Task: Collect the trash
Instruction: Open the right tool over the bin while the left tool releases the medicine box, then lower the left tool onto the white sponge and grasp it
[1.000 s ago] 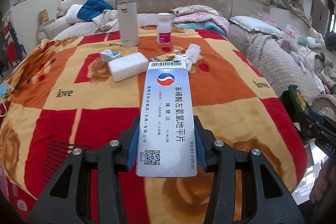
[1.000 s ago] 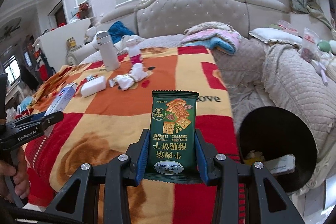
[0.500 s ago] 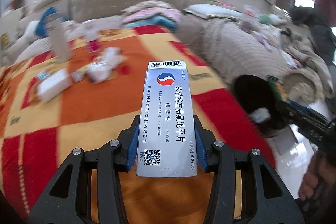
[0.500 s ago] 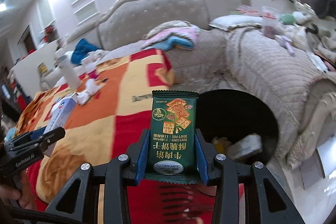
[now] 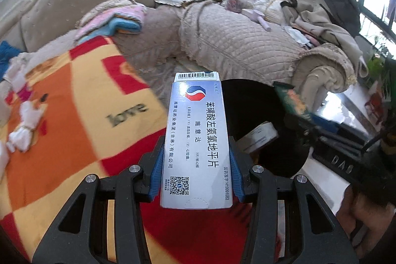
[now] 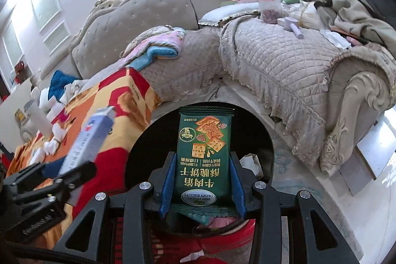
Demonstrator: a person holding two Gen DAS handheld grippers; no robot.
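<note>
Carrying trash to the black bin [image 6: 262, 140]: right gripper [image 6: 201, 180] pinches the biscuit packet [image 6: 204, 157] directly above the opening, while left gripper [image 5: 196, 172], clamping the medicine box [image 5: 198, 140] lengthwise, sits beside the rim

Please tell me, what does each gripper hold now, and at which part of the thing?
The left gripper holds a blue-white medicine box by the long sides of its lower half. The right gripper holds a green biscuit packet by both side edges, lower half.
</note>
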